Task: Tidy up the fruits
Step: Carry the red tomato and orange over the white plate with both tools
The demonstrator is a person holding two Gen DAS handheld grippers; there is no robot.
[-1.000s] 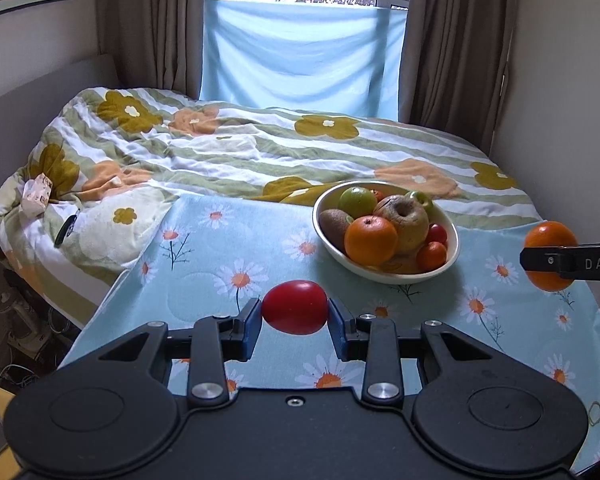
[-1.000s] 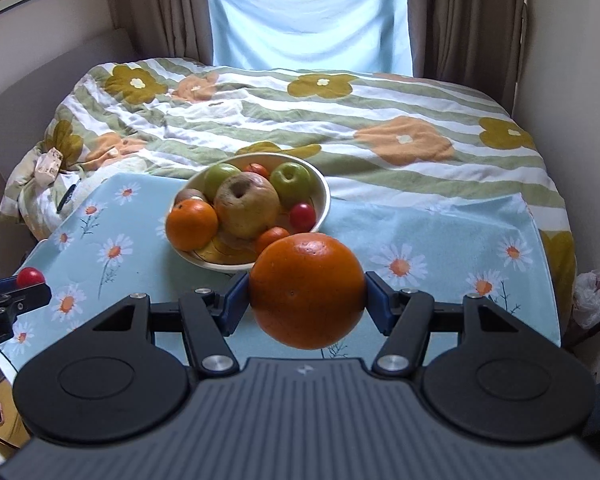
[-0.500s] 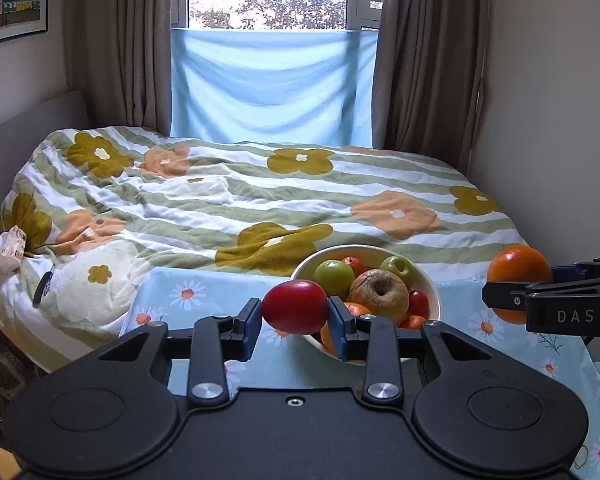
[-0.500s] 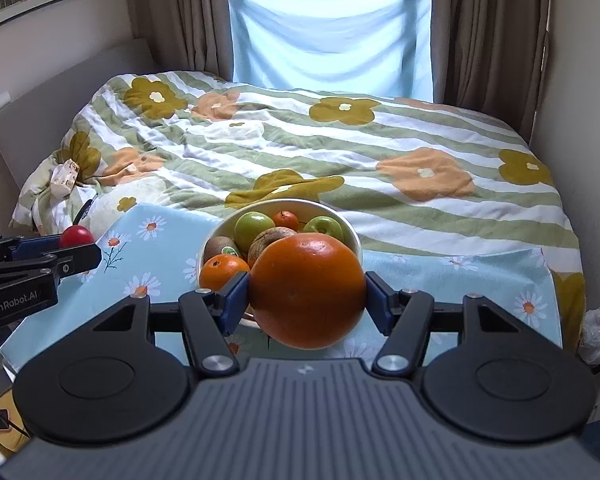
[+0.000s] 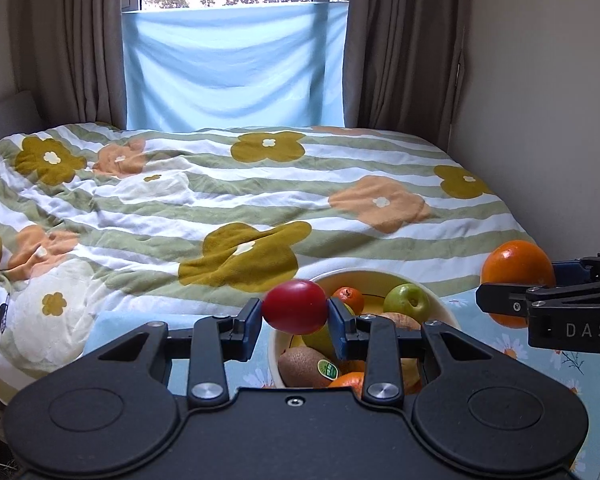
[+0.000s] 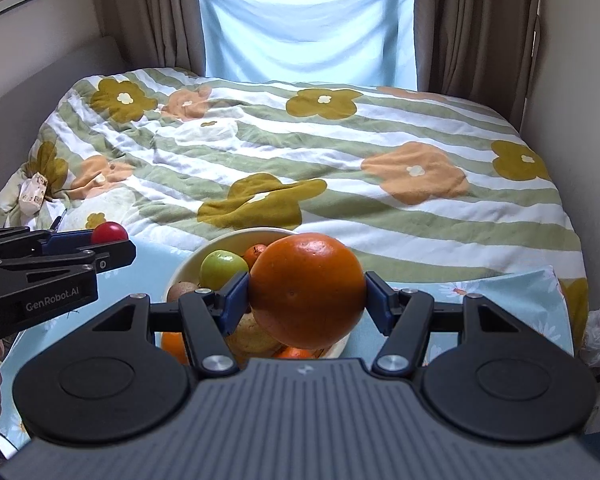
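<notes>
My left gripper pinches a red tomato between its blue pads, held in the air over the near rim of the bowl. My right gripper clamps a big orange, also over the bowl.

Hidden: both held fruits and the gripper bodies block much of the bowl. In the left view I make out a kiwi with a sticker, a green apple, a small mandarin and part of an orange; a brownish fruit behind the right finger is too covered to name. The bowl's near wall is cut off by the gripper.

The bowl sits on a daisy cloth at the foot of the bed.

Versus a second ago: both cameras sit closer to the bowl, which now lies partly under the fingers; grips unchanged.
</notes>
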